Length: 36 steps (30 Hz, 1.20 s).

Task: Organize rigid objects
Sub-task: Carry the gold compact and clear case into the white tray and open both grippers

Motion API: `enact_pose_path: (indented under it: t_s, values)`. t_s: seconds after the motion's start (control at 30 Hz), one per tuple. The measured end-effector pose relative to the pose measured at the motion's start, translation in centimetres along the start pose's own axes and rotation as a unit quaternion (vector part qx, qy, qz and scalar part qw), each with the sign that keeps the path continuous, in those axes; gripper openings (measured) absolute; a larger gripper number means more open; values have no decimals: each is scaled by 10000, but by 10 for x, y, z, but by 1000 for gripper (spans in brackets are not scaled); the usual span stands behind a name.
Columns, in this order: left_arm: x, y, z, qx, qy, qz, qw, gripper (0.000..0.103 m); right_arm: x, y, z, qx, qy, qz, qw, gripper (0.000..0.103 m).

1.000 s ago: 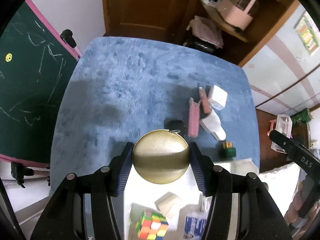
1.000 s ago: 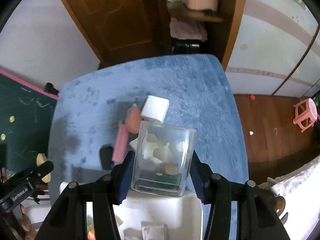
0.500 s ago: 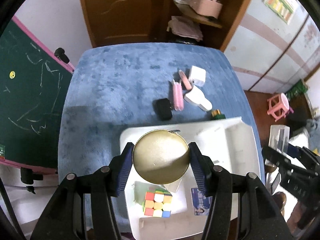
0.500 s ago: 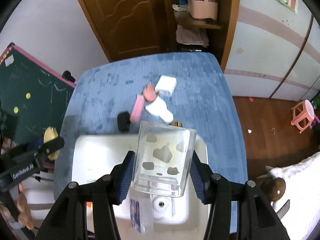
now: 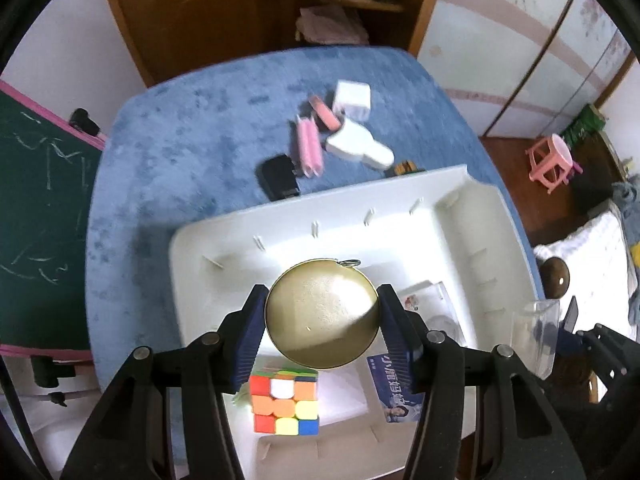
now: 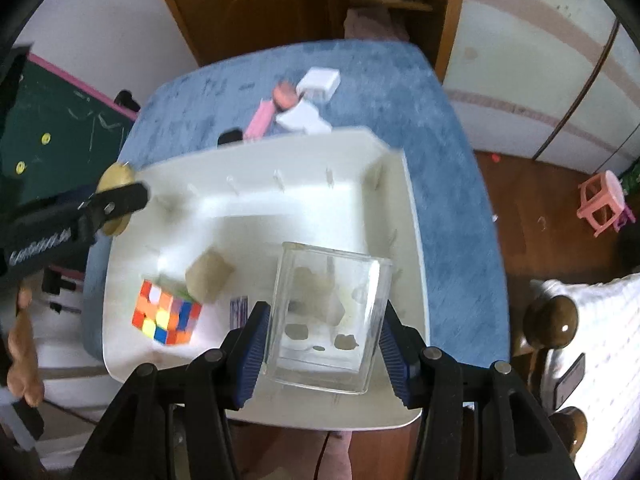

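Your left tool (image 5: 322,316) grips the gold tin (image 5: 322,314); your right tool (image 6: 324,336) grips the clear box (image 6: 328,312). Lower both into bare spots of the white tray (image 5: 492,216), clear of the cube (image 5: 285,404) at lower centre.

The left claw (image 5: 322,320) grips a round gold tin (image 5: 322,314) between its blue pads, above a white tray (image 5: 480,216) on the blue tabletop (image 5: 180,152). Below the tin, a Rubik's cube (image 5: 285,404) and a blue card (image 5: 394,388) lie in the tray.
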<state>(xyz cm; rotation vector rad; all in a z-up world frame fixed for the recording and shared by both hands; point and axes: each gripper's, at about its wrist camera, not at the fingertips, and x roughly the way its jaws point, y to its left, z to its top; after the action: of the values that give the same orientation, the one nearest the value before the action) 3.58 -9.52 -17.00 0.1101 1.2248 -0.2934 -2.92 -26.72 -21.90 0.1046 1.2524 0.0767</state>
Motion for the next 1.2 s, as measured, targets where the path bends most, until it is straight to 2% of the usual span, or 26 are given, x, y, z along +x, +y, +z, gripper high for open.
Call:
enact_pose_path:
  t_s: [0.17,0.33,0.57,0.7,0.77,0.83,1.2]
  values:
    - [35,-9,-1,93,306,63,9995,58,23,-1,-13,-167,269,-42,9995,53]
    - [67,-11,0,56,581,106,9982,59,44,0,-21,-422,461,-306,9976,53]
    - [87,-18,2,135,745,144,9970,59,65,-4,-22,-379,608,-496,9962,54]
    - [91,-21,1,185,853,14,9962,60,68,-1,-22,-471,640,-526,9954,57]
    - [89,-23,2,220,851,-27,9961,65,68,0,-22,-462,644,-480,9957,65]
    - [86,-23,3,224,803,-7,9965,75,66,-1,-22,-406,620,-462,9962,70]
    - [54,-11,3,55,605,-178,9980,77,51,-10,-21,-150,534,-254,9981,70]
